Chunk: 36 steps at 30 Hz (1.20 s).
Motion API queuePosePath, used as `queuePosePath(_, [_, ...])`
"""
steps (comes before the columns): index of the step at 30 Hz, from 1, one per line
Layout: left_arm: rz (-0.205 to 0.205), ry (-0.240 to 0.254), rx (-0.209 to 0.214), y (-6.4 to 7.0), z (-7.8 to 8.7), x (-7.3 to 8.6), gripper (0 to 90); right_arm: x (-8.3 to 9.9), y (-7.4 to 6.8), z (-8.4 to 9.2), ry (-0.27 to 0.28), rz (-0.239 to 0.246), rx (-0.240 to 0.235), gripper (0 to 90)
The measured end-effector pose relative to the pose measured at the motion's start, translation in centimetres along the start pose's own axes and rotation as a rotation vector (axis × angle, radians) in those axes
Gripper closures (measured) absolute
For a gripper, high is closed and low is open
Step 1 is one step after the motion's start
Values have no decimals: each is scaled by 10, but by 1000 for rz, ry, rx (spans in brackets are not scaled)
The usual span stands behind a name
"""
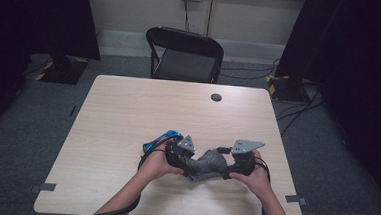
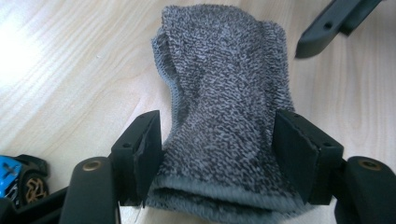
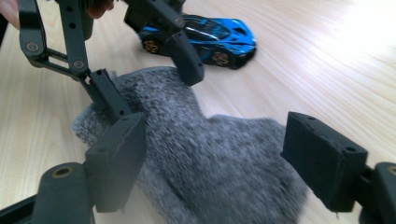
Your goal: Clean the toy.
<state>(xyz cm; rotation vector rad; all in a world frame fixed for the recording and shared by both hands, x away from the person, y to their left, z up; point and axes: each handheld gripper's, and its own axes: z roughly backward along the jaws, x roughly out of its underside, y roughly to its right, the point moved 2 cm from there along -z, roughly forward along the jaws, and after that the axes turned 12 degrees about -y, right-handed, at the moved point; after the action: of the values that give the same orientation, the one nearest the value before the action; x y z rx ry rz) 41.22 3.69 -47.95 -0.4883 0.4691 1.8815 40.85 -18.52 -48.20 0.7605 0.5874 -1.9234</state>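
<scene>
The left gripper (image 1: pixel 191 168) straddles one end of the grey sock (image 1: pixel 209 165), its jaws parted on either flank of the fabric; in the left gripper view the left pad just brushes the knit and the right one stands a little off it, so nothing is pinched. The right gripper (image 1: pixel 224 172) stands spread over the other end, jaws well apart with the cloth lying slack between them — released too. In the high view the sock rests on the table (image 1: pixel 128 113) near the front edge, between the two hands, its long axis running roughly from 9 to 3 o'clock, so each tool has its own end directly ahead and neither is clearly nearer. The sock is a mottled grey terry, folded or bunched with a stitched hem facing the left gripper, and it bends partway along. A blue toy car (image 3: pixel 205 37) sits just beyond it at about 10 o'clock — apart from the fabric.
</scene>
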Motion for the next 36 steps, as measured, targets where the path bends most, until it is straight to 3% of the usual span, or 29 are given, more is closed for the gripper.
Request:
queuePosePath(3, [5, 2, -4, 0, 3, 3, 335, -2, -2, -10, -27, 24, -29, 231])
queuePosePath(6, [15, -26, -27, -1, 2, 7, 335, 2, -4, -20, -93, 33, -31, 229])
queuePosePath(13, [35, 10, -33, -3, 6, 7, 322, 11, -1, -28, -127, -12, -12, 309])
queuePosePath(16, [28, 30, -42, -1, 8, 3, 318, 14, 3, -28, -102, -79, 6, 389])
queuePosePath(18, [20, 36, -40, 1, 8, 2, 321, 14, 5, -27, -102, -105, 47, 400])
queuePosePath(20, [-16, 53, -49, 4, 8, 0, 327, 15, 8, -26, -99, -144, 77, 416])
queuePosePath(24, [-29, 55, -48, 10, 9, -5, 332, 16, 12, -25, -83, -194, 111, 420])
queuePosePath(30, [-29, 87, -57, 13, 9, -9, 335, 18, 12, -25, -72, -189, 109, 418])
queuePosePath(31, [-11, 107, -49, 12, 11, -10, 334, 18, 12, -25, -71, -192, 108, 418])
queuePosePath(36, [-19, 89, -44, 17, 2, -12, 317, 17, 11, -25, -81, -183, 120, 415])
